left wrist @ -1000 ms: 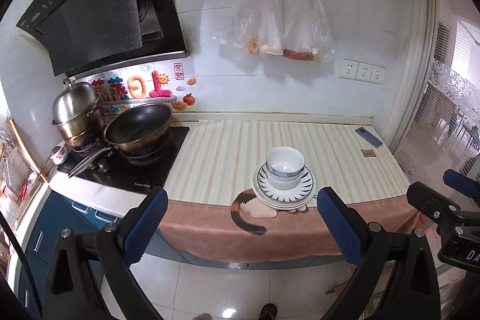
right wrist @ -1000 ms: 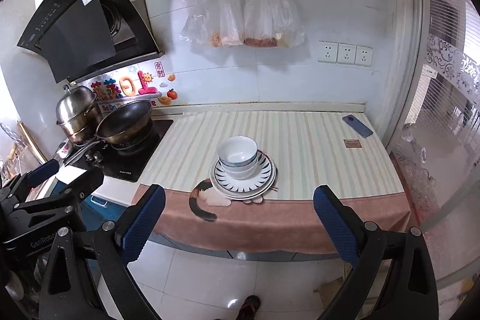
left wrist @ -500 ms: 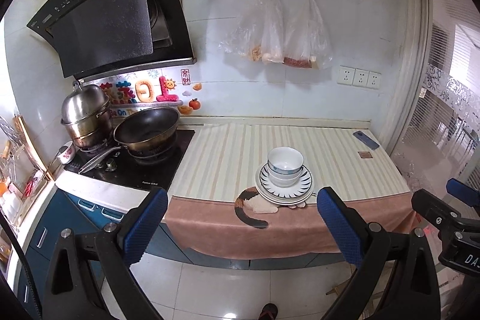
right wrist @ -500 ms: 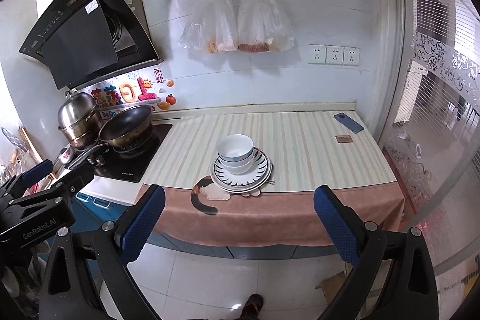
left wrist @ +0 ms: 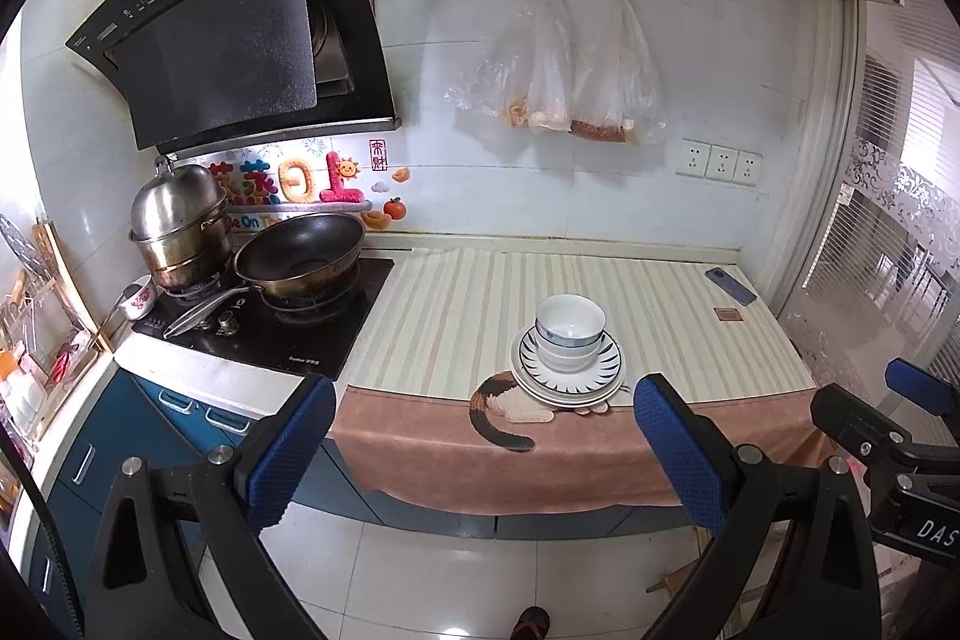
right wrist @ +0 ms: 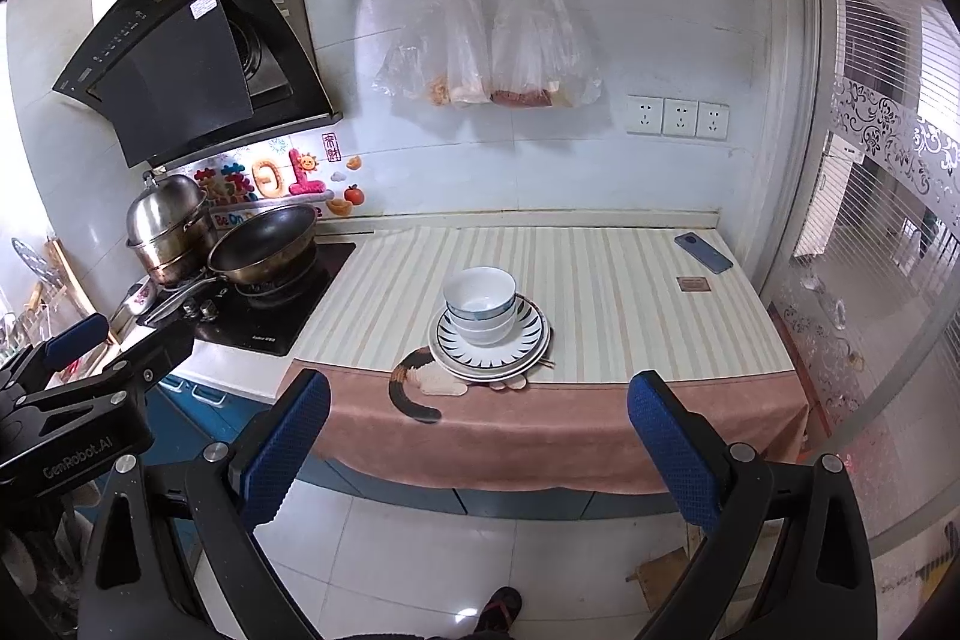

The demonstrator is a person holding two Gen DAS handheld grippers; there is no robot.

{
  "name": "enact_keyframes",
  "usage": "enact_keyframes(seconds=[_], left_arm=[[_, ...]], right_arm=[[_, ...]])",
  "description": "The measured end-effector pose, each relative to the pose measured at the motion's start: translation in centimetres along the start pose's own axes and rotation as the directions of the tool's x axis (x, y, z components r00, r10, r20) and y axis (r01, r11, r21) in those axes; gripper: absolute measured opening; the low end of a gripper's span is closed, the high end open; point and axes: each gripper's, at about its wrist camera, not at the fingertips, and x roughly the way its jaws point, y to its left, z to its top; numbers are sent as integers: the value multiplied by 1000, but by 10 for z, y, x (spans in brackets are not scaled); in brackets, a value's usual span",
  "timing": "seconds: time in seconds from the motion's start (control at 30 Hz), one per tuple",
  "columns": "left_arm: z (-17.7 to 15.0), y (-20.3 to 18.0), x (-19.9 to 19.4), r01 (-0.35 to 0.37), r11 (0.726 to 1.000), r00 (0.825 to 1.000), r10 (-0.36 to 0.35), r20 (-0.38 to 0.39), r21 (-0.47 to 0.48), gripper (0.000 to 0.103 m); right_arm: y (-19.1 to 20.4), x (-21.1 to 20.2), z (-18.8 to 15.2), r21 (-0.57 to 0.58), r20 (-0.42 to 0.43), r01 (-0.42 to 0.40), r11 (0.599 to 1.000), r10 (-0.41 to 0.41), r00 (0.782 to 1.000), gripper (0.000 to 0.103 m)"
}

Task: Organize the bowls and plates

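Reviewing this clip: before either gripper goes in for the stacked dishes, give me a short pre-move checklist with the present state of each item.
1. Left hand-held gripper open and empty: ok.
2. Right hand-held gripper open and empty: ok.
3. Bowls nested upright on the plates: ok.
4. Stack fully on the counter: ok, though it sits near the front edge, over the cat-pattern cloth.
5. Path to the stack free of clutter: ok; the phone lies far right and the wok far left.
6. Number of plates and bowls in the stack: cannot tell exactly.
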Motion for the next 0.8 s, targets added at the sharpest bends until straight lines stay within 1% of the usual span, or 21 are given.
enact_keyframes(seconds=[0.2, 0.8], left_arm=[[-2, -1, -4, 1, 1000, 1000, -1, -5, 0, 102], [-11, -9, -23, -24, 1000, 1000, 24, 16, -12, 102]], right_arm=[[0, -2, 0, 2, 2, 3, 1000, -3, 1000, 102], [-2, -8, -4, 7, -2, -3, 1000, 3, 1000, 102]])
